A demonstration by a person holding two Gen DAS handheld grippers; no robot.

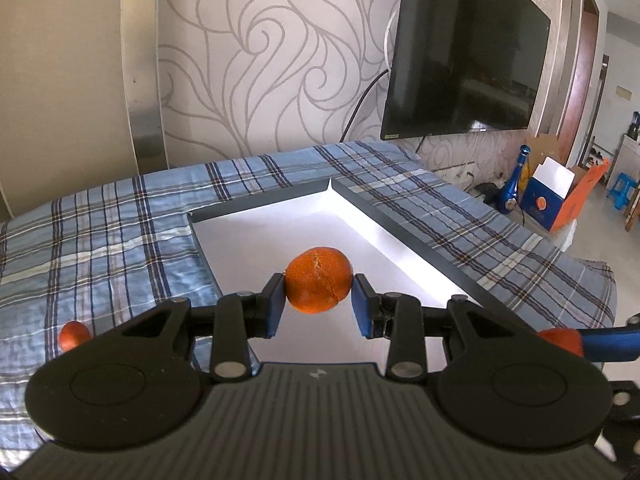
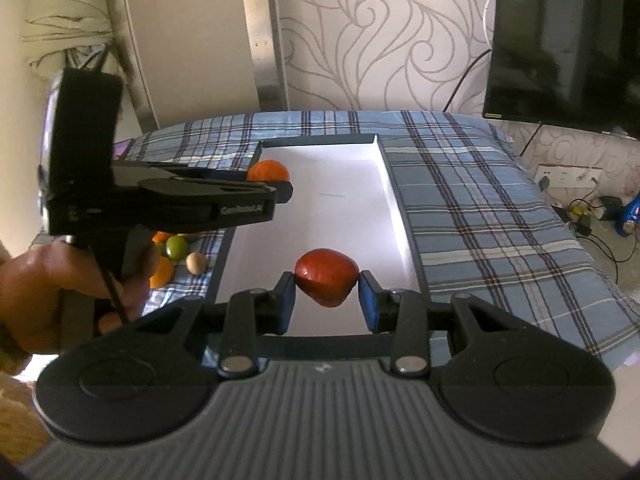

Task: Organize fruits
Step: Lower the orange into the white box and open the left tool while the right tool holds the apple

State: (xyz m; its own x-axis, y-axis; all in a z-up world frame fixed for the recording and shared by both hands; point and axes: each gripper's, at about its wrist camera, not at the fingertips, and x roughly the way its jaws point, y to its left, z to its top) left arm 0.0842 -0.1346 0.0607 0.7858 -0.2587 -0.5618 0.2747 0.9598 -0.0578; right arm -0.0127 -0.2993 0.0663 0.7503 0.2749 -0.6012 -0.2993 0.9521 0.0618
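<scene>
My left gripper (image 1: 319, 300) is shut on an orange (image 1: 319, 280) and holds it above the white inside of a shallow dark-rimmed tray (image 1: 400, 216). My right gripper (image 2: 326, 296) is shut on a red fruit (image 2: 326, 276) above the near part of the same tray (image 2: 394, 184). The left gripper (image 2: 276, 190) with its orange (image 2: 267, 171) shows in the right wrist view over the tray's left rim. The right gripper's blue finger and red fruit (image 1: 560, 340) show at the right of the left wrist view.
Loose fruits lie left of the tray on the blue plaid cloth (image 2: 480, 208): oranges (image 2: 162, 270), a green fruit (image 2: 177, 247), a tan one (image 2: 195, 263). Another orange (image 1: 73, 335) shows in the left wrist view. A TV (image 1: 464, 52) hangs on the wall behind.
</scene>
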